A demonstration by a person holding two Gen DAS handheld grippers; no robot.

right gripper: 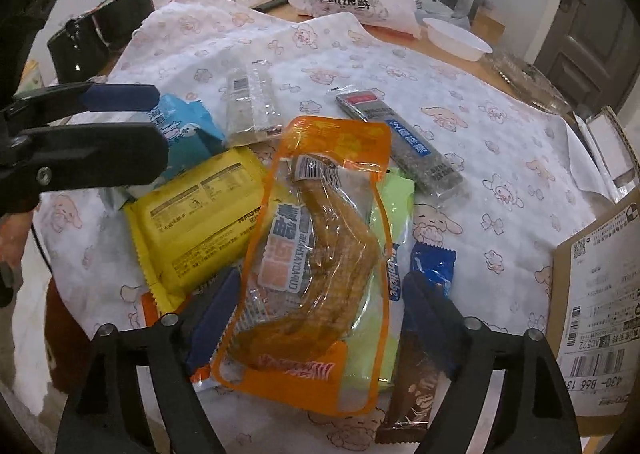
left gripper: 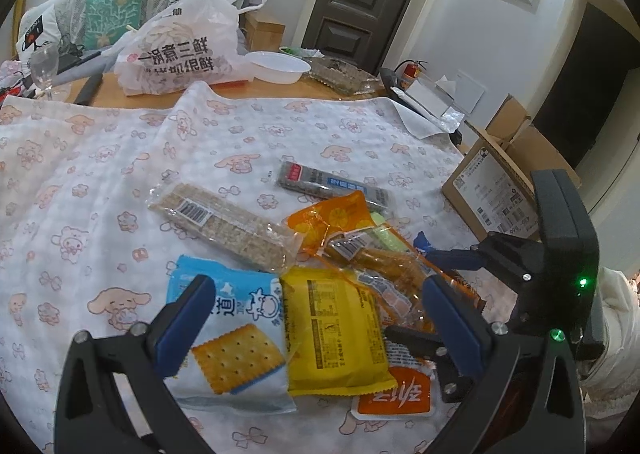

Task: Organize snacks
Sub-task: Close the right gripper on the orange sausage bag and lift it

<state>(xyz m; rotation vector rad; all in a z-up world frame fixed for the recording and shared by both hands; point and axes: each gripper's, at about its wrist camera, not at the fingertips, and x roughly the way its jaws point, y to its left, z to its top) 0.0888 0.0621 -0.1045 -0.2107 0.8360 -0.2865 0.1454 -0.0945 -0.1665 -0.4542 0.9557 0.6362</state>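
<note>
**Snack pile centre stage, both grippers wide over it**

The orange chicken-wing pouch (right gripper: 316, 254) lay on top of the heap, slanting across the yellow packet (right gripper: 192, 230) on its left and a pale green packet (right gripper: 394, 194) under its right edge. The right gripper (right gripper: 316, 314) stood with its jaws well apart, one blue pad on each side of the pouch's lower half, neither pressing on it. No grip there! A small blue wrapper (right gripper: 434, 266) peeked out just beside the right pad, and a brown packet (right gripper: 416, 386) lay below that finger.

Over on the other side, the left gripper (left gripper: 320, 318) hung above the blue cracker packet (left gripper: 236, 346) and the yellow packet, its jaws spread too and nothing between the pads. An orange-and-white sachet (left gripper: 394, 394) poked out from beneath the yellow one.

Further up the cloth, the clear oat bar (left gripper: 224, 226) lay touching the heap, and the grey sesame bar (left gripper: 332, 184) sat at the far edge of the pile, one end tucked under the orange pouch.

All of it rested on a white tablecloth with pink cartoon figures (left gripper: 100, 158). Beyond that stood a printed plastic bag (left gripper: 180, 50), a white bowl (left gripper: 278, 66) and a wine glass (left gripper: 44, 66), with a cardboard box (right gripper: 600, 314) off to the right.
</note>
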